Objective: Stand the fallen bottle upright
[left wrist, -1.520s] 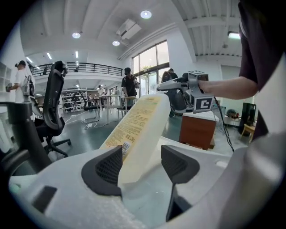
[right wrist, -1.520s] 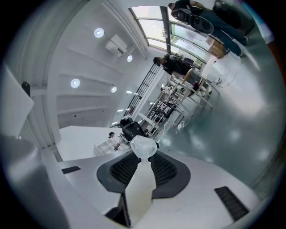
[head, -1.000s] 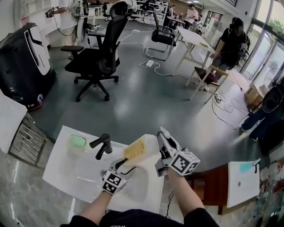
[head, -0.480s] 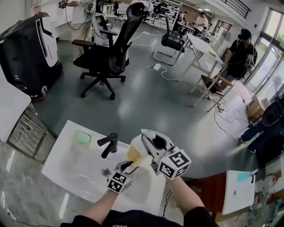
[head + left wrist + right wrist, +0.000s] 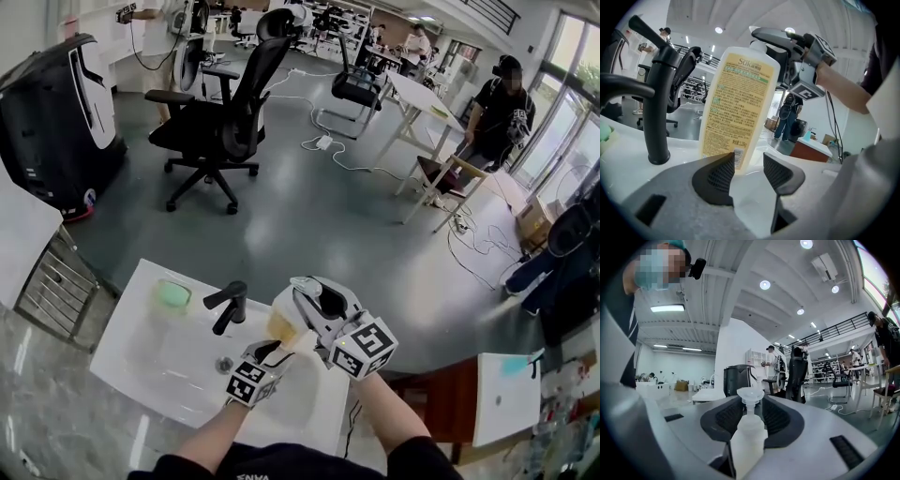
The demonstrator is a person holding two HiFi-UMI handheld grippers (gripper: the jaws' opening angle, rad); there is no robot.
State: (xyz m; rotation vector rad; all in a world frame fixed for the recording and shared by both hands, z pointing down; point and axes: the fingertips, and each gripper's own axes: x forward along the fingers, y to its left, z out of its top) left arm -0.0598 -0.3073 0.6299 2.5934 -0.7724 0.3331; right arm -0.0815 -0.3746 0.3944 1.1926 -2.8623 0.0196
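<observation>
The bottle (image 5: 284, 323), white with a yellow label, stands upright on the white sink counter (image 5: 141, 356) just right of the black tap (image 5: 228, 305). My right gripper (image 5: 302, 298) reaches level over its top. In the right gripper view the pump neck (image 5: 749, 427) sits between the pads, which still touch it while the jaws are opening (image 5: 750, 404). My left gripper (image 5: 275, 356) lies low at the bottle's foot. In the left gripper view its jaws (image 5: 749, 171) stand apart just short of the bottle (image 5: 740, 98), gripping nothing.
A green soap bar (image 5: 172, 294) lies at the counter's far left, and the basin drain (image 5: 223, 364) is beside my left gripper. Beyond the counter are a black office chair (image 5: 225, 112), a black machine (image 5: 52, 112), tables and people. A wooden cabinet (image 5: 441, 394) stands at the right.
The bottle swung from lying sideways in my right gripper to upright beside the tap. My right gripper rolled and moved left with it. My left gripper stayed at the bottle's base.
</observation>
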